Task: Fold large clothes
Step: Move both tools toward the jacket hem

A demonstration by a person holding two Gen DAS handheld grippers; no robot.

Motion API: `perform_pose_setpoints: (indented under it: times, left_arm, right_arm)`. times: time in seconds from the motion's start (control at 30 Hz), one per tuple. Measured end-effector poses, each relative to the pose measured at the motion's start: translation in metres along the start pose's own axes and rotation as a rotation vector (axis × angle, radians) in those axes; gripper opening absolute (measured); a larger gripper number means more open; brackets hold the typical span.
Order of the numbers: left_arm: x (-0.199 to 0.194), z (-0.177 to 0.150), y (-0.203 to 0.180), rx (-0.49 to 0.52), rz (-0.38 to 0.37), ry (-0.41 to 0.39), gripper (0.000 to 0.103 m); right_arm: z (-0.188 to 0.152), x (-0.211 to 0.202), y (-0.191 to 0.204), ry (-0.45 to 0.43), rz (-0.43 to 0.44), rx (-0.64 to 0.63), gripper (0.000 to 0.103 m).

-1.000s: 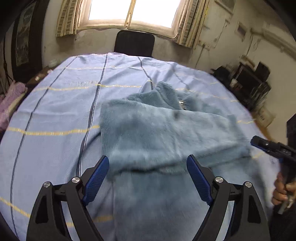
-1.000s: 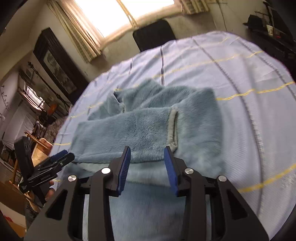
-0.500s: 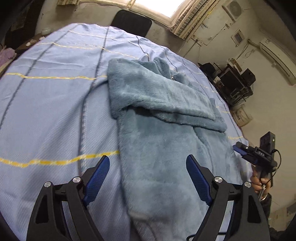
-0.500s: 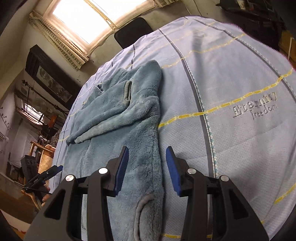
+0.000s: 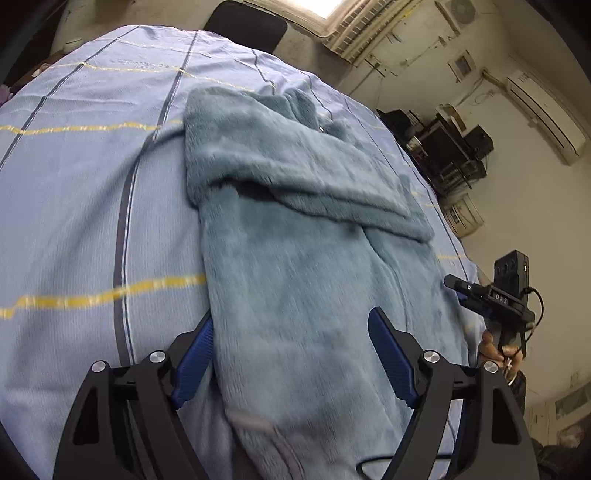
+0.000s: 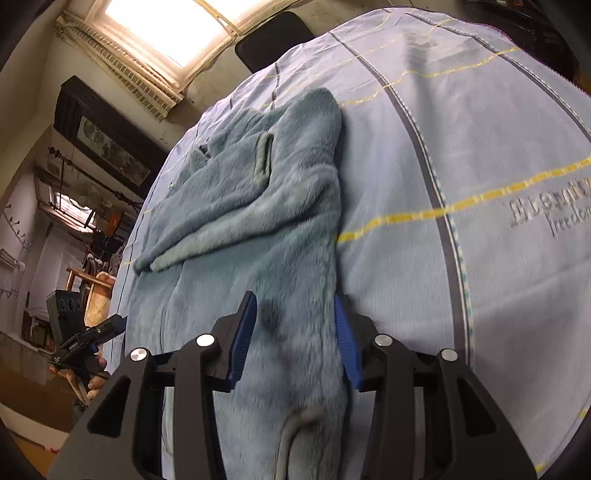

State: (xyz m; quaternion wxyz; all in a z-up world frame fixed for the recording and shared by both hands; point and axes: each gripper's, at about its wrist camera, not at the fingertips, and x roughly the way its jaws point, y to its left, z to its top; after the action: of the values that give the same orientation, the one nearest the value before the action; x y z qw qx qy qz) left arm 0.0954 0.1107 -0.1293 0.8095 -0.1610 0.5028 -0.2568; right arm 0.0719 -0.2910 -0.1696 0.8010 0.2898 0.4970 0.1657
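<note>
1. The fuzzy blue robe [image 5: 295, 266] lies on the striped bed sheet [image 5: 92, 184], sleeves folded in.
2. It looks soft and floppy (maybe heavy).
3. Your left gripper [image 5: 291, 354] and right gripper [image 6: 295, 339] are spread wide over the robe's near end; grab both bottom corners.

Blown-out window [image 6: 162, 27] backlight, fisheye-warped edges

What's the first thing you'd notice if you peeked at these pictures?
A big fluffy blue garment lies stretched down the middle of a pale blue sheet with yellow stripes, its sleeves folded across its top. Near the garment's lower end, the left gripper and right gripper both stand open over it.
</note>
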Motion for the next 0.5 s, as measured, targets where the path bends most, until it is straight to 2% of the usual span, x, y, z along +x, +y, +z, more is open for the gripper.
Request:
perform_pose_setpoints:
  times: [0.3,0.5]
  left_arm:
    - [-0.020,-0.066,-0.025,0.041,-0.065,0.033,0.080]
    - [-0.030,-0.093,-0.030,0.048,-0.070,0.014,0.071]
  right_arm:
    - [-0.064,-0.034,0.003,0.060,0.072,-0.020,0.043]
    - [-0.105,-0.054,0.005,0.079,0.103,-0.057,0.043]
